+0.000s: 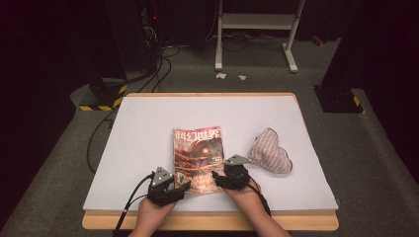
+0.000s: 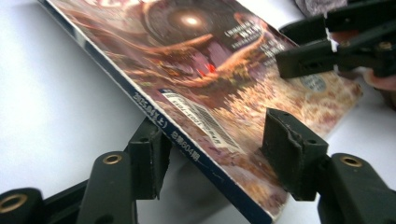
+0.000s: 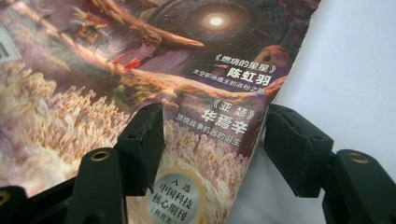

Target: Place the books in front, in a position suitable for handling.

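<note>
A magazine (image 1: 197, 158) with a reddish-brown illustrated cover lies face up on the white tabletop (image 1: 148, 128), its spine on the left. My left gripper (image 1: 184, 186) is at the near-left corner. In the left gripper view its jaws (image 2: 217, 154) stand apart, one pad beside the blue spine and one over the cover (image 2: 210, 84). My right gripper (image 1: 217, 178) is at the near-right corner. In the right gripper view its jaws (image 3: 212, 144) straddle the page edge of the magazine (image 3: 140, 70), one pad over the cover and one over bare table. The right gripper (image 2: 287, 46) also appears in the left gripper view.
A pink striped fabric cushion (image 1: 269, 153) lies on the table just right of the magazine. Beyond the far edge, a white metal stand (image 1: 257, 22) is on the floor. Cables (image 1: 148, 74) and a yellow-black striped base (image 1: 101, 96) are at the left.
</note>
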Available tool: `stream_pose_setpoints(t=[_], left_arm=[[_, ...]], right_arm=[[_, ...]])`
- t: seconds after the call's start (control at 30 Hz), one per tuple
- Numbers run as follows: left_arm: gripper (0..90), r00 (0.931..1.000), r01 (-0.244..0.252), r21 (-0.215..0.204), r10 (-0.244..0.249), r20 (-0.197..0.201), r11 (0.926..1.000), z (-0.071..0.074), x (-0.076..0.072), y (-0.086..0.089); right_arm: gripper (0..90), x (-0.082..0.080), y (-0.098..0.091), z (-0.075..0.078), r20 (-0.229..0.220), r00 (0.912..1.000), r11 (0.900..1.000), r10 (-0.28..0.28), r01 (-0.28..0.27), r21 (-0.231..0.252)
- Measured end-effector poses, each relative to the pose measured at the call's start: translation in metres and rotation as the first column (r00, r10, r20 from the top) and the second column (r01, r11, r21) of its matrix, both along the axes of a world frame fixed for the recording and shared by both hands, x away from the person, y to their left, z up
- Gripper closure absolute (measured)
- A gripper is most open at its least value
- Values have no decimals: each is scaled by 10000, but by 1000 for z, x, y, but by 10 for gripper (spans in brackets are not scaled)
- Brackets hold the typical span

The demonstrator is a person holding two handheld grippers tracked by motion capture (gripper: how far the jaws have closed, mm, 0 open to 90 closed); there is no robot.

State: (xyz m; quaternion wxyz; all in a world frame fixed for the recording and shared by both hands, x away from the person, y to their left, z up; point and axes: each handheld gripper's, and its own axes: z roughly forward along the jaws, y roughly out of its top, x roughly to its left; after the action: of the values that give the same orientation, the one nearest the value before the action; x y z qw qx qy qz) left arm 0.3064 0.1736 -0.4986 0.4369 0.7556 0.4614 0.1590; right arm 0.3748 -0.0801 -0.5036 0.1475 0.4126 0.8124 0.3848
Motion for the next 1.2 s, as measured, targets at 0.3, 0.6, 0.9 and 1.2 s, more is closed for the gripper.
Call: stream_pose_setpoints(t=[0.3,0.6,0.9,1.2], left_arm=[[494,9996,-41,-93,44,286,9999,5,5,5],[613,9953,-660,-341,682,685,9972,15,31,30],[540,9976,-581,-107,584,370,9983,0,27,21],[596,9895,-1075,-272,1096,940,9938,3,16,17]], right_arm=[[380,-1,0,0,-188,9997,9999,159,-158,63],[388,-18,10,1,-321,9960,9964,836,-832,129],[388,-25,18,1,-224,9943,9945,1047,-1046,42],[390,-24,19,1,-185,9931,9933,1158,-1157,15]])
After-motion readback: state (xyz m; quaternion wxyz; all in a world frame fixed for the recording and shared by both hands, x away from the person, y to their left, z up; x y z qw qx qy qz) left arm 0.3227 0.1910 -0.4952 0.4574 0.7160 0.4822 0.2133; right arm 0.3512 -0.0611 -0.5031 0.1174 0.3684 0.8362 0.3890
